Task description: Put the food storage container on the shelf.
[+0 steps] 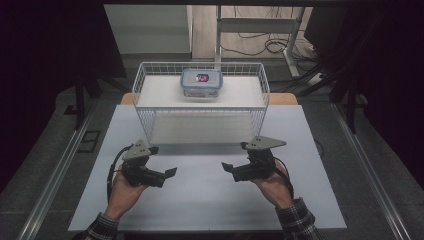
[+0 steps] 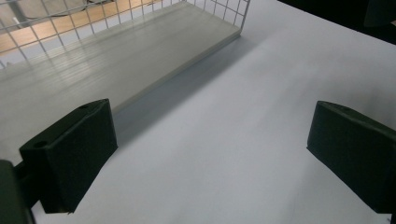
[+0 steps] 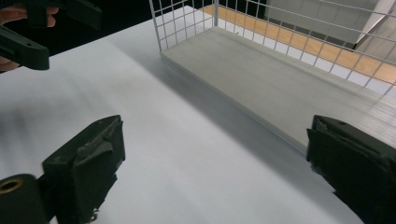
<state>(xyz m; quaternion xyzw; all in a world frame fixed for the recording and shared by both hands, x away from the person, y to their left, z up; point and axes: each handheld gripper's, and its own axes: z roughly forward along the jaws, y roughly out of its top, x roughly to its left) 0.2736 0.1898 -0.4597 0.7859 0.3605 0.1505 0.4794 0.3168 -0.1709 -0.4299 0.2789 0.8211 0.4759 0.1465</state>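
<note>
I hold both grippers low over the white table (image 1: 210,200), in the lower half of the high view, with the wire basket (image 1: 150,95) at centre frame and a lidded plastic container (image 1: 201,82) sitting inside it, toward the back wall, upper centre. The left gripper (image 1: 167,172), lower left, points right; the right gripper (image 1: 227,166), lower right, points left, and the two face each other across bare tabletop, well apart from the container. In the left gripper view my jaws stand wide apart with nothing but table between them; the right gripper view shows the same, jaws spread and empty, the basket's pale floor (image 3: 280,88) running off to the upper right.

The container looks to me like a rigid clip-lid food box with a clear body and something dark and reddish under the lid; I judge it light and stiff, but smooth-sided and likely slippery against the pads. Its contents may shift if tipped. I would take it across its short sides, below the lid rim, coming down from above the basket's open top, since the wire walls block a level approach from the front.
</note>
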